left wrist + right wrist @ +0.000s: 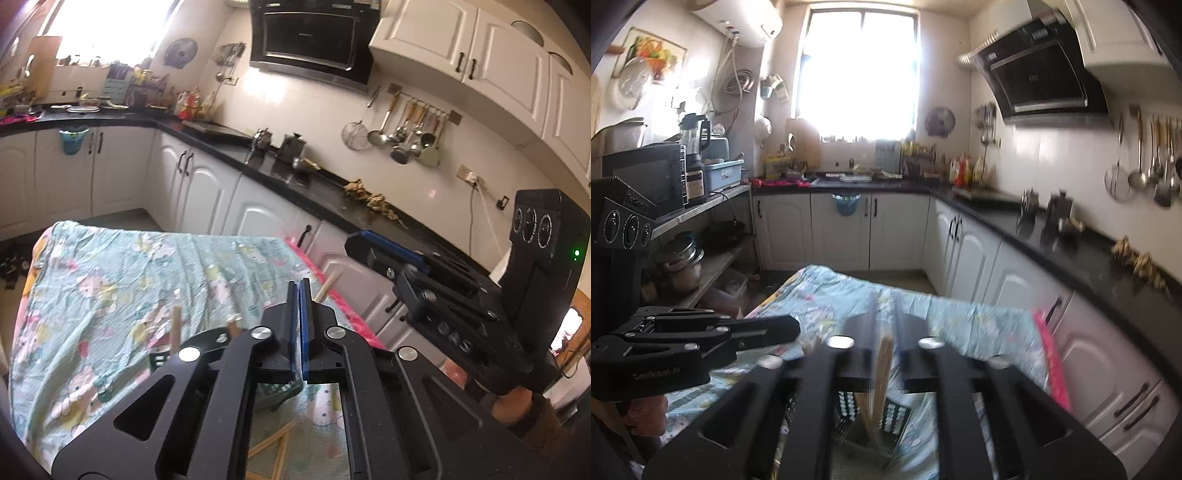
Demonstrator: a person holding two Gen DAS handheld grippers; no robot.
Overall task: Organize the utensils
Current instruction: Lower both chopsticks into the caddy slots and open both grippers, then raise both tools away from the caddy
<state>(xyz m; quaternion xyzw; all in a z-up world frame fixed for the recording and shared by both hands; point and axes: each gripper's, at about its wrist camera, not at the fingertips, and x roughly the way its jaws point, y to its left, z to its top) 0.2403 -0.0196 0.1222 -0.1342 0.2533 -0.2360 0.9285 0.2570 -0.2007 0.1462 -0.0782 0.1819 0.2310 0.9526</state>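
Observation:
My left gripper [299,295] is shut and empty, held above the cloth-covered table [110,280]. Loose wooden chopsticks [273,443] lie on the cloth below it, and other chopsticks [176,328] stand up beside it, seemingly from a dark holder [162,360]. In the blurred right wrist view my right gripper [886,306] is shut on wooden chopsticks [881,373], held over a dark perforated utensil holder [868,424] on the table. The left gripper also shows in the right wrist view [790,328], and the right gripper in the left wrist view [354,242].
White cabinets with a black countertop [295,181] run along the far side and right. Ladles and strainers [406,133] hang on the wall. A range hood [314,37] is above. A shelf with a microwave [650,177] and pots stands at left.

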